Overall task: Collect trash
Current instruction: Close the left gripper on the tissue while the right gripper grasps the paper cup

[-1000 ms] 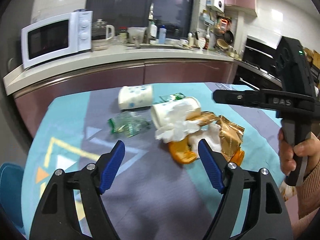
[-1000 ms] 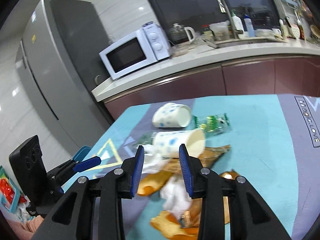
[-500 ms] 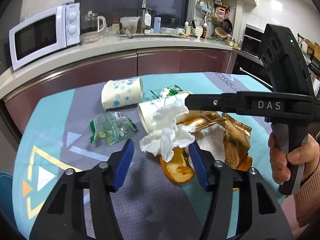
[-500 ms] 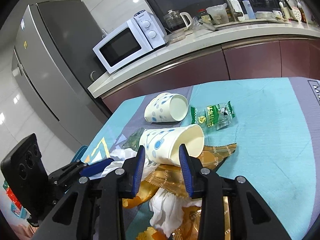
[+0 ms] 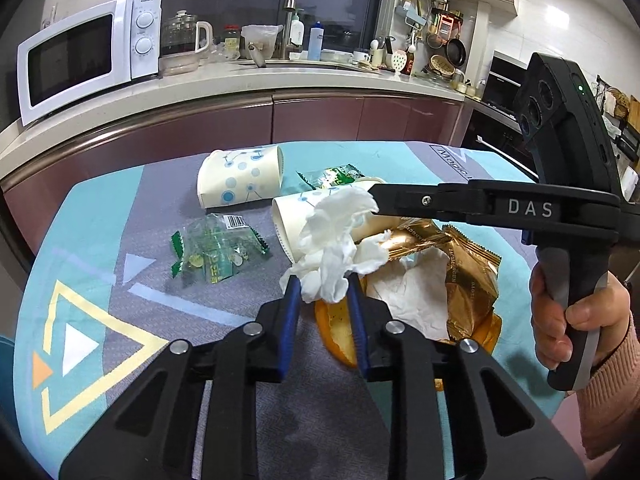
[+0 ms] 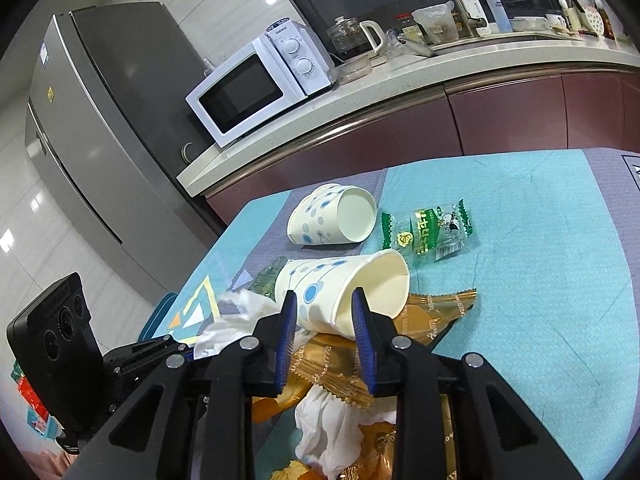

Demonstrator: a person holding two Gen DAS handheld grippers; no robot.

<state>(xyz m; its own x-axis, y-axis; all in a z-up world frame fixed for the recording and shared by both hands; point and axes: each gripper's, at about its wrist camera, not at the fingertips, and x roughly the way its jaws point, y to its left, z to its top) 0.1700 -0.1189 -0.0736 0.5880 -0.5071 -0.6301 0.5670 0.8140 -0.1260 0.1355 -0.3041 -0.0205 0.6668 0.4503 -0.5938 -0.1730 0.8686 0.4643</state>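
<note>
A pile of trash lies on the teal and grey tablecloth [image 5: 100,240]. My left gripper [image 5: 323,292] is closing, and its blue pads press on the lower end of a crumpled white tissue [image 5: 332,240]. That tissue drapes over the base of a dotted paper cup [image 6: 340,280] lying on its side. My right gripper [image 6: 325,308] is closing too, with its pads on both sides of this cup near the mouth. In the left wrist view the right gripper [image 5: 380,200] reaches in from the right, held by a hand [image 5: 576,320].
A second dotted cup [image 6: 336,220] lies further back, beside a green snack wrapper [image 6: 428,232]. Another green wrapper [image 5: 216,248] lies left of the pile. Gold wrappers [image 5: 468,272], orange peel [image 5: 336,328] and another tissue [image 5: 408,296] sit underneath. A counter with a microwave [image 5: 80,52] stands behind.
Both grippers came forward and down to the pile. The left jaws narrowed from wide apart onto the tissue. The right jaws closed slightly around the cup.
</note>
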